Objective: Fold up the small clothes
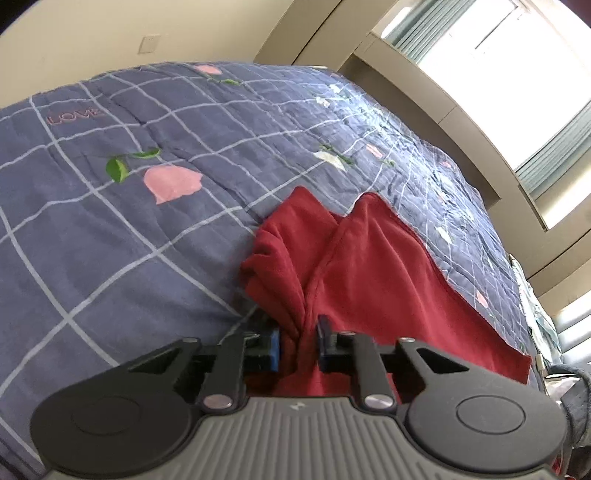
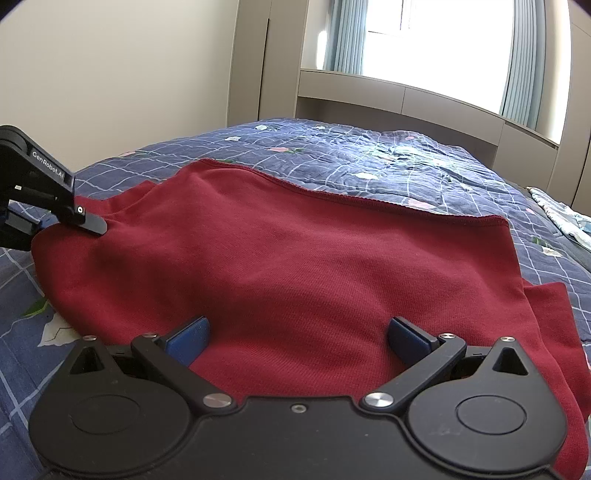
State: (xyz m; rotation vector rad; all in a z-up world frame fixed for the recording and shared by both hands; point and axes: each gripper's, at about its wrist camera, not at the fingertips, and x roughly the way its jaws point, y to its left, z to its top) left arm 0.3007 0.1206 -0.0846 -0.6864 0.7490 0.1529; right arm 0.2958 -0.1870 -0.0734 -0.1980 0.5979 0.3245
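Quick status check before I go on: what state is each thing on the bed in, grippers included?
Red garment: spread on the bed, unfolded, bunched at the left gripper's end.
Left gripper: jaws nearly closed, pinching a gathered fold of the garment.
Right gripper: jaws wide open over the garment, gripping nothing.
Bedspread: laid flat, lightly wrinkled.
Curtains: drawn apart, daylight coming in.

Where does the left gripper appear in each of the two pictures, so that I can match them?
Left wrist view: the left gripper is at the bottom centre, its blue pads pinching a bunched fold of the red garment.
Right wrist view: it is at the far left edge, at the garment's left end.
Shared landmark: the blue checked quilt with pink flowers.
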